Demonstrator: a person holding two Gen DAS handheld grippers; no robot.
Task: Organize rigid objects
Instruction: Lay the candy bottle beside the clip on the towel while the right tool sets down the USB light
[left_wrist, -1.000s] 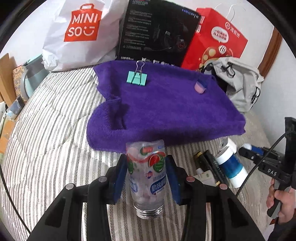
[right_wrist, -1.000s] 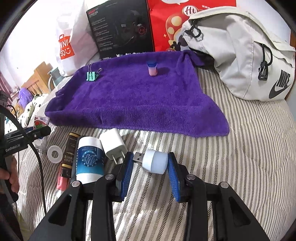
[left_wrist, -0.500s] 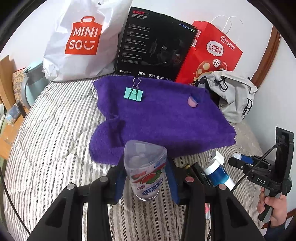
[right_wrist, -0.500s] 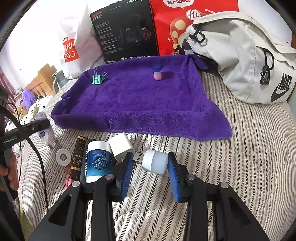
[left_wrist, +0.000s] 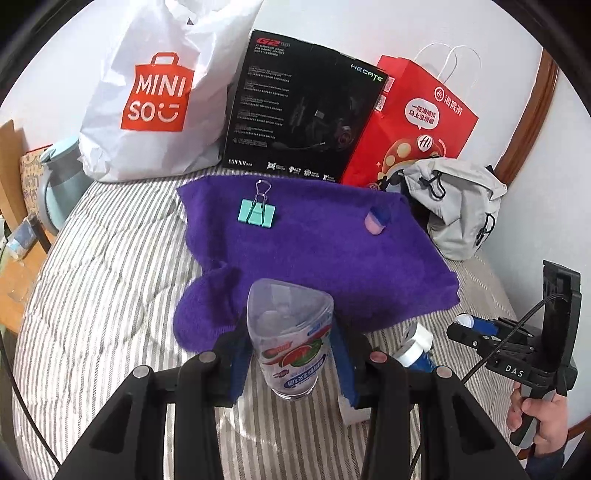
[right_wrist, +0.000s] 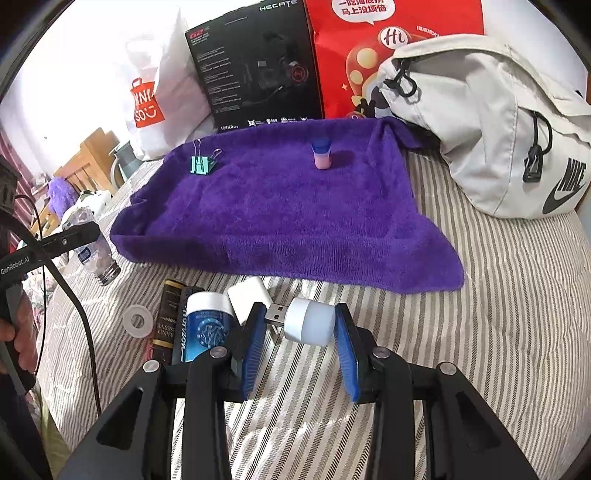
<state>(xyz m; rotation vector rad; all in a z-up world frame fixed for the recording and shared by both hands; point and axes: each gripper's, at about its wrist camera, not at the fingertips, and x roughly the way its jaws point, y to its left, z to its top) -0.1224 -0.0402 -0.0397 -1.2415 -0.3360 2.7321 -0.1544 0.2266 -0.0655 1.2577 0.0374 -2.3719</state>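
My left gripper (left_wrist: 290, 354) is shut on a clear plastic bottle (left_wrist: 290, 339) with a watermelon label, held mouth-down above the striped bed, just before the near edge of the purple towel (left_wrist: 332, 258). My right gripper (right_wrist: 301, 332) is shut on a white USB night light (right_wrist: 310, 326), its plug pointing left, low over the bed in front of the towel (right_wrist: 280, 210). On the towel lie a green binder clip (left_wrist: 256, 212) (right_wrist: 201, 164) and a small pink and blue cap-shaped piece (left_wrist: 375, 221) (right_wrist: 321, 155). The left gripper and the bottle (right_wrist: 94, 254) also show at the left of the right wrist view.
Beside the right gripper lie a white charger (right_wrist: 247, 295), a blue and white jar (right_wrist: 207, 325), a black box (right_wrist: 170, 317) and a white ring (right_wrist: 137, 320). A white shopping bag (left_wrist: 155, 92), black box (left_wrist: 299, 107), red bag (left_wrist: 417, 122) and grey bag (right_wrist: 491, 122) line the back.
The left gripper has risen with the bottle, and the bottle's base now tips toward the camera. The right gripper with the night light has stayed nearly in place.
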